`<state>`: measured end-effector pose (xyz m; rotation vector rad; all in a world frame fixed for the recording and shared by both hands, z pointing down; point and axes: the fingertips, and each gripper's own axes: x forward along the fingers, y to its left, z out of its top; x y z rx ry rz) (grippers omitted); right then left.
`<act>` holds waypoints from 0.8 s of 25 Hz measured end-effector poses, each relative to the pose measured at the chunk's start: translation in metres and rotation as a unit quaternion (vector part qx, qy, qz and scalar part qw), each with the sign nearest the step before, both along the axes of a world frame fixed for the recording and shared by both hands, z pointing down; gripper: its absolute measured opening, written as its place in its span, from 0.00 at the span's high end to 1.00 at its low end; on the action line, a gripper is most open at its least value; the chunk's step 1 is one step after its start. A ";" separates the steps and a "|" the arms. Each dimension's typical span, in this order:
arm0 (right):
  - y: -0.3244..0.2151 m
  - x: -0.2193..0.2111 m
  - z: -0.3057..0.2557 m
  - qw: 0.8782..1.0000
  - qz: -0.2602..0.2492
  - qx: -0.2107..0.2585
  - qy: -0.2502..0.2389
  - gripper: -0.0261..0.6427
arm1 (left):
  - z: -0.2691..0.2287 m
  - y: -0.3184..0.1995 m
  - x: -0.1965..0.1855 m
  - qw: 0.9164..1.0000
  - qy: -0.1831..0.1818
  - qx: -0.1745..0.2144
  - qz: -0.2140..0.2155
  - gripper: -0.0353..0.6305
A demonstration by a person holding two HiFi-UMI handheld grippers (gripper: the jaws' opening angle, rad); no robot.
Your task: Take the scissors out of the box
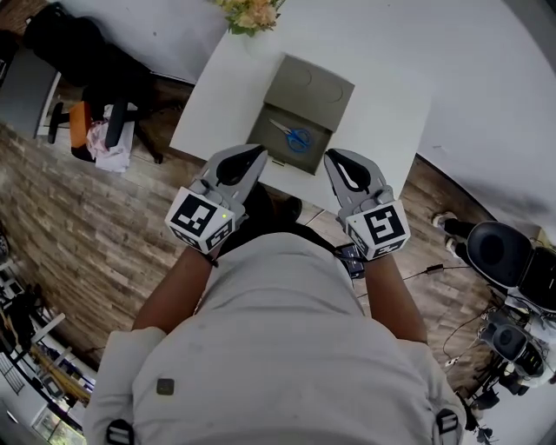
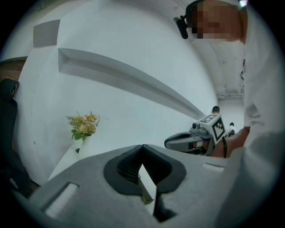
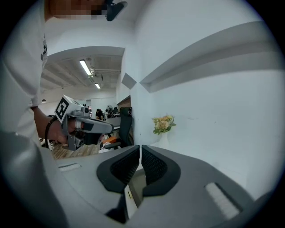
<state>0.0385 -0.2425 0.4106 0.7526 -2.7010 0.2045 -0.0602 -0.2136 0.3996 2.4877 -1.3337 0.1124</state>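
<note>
The scissors [image 1: 295, 136], with blue handles, lie inside the open box [image 1: 265, 143] on the white desk [image 1: 382, 78]. They are near the middle of the box, and the lid [image 1: 314, 85] is folded back on the far side. Both claws are at the near edge of the desk, on the person's side of the box, and the scissors lie ahead of them and between them, apart from both. The left claw [image 1: 248, 163] is at the near left corner of the box and the right claw [image 1: 343, 169] is just beside the near right corner; whether either one touches the box, I cannot tell. In the left gripper view the left claw [image 2: 142, 149] is closed with its tips together, and nothing is held in it. In the right gripper view the right claw [image 3: 139, 149] is narrow, with only a thin slit between the pads, and it is also empty. The two forearms reach forward from the body, side by side. Both claws point away from the person and a little downward, and the marker cubes are toward the person. Flowers [image 1: 252, 13] stand at the far edge of the desk, behind the box.
</note>
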 end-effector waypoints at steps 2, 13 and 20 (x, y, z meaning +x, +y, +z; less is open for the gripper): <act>-0.006 -0.006 0.012 1.000 -0.004 -0.012 0.014 0.91 | 0.008 -0.006 -0.003 1.000 -0.002 -0.008 0.008 0.94; -0.021 -0.034 0.105 0.990 -0.037 -0.080 0.111 0.85 | 0.066 -0.035 -0.019 0.997 -0.001 -0.064 0.039 0.94; -0.034 -0.036 0.169 0.974 -0.061 -0.097 0.197 0.81 | 0.093 -0.049 -0.021 0.994 0.000 -0.090 0.058 0.94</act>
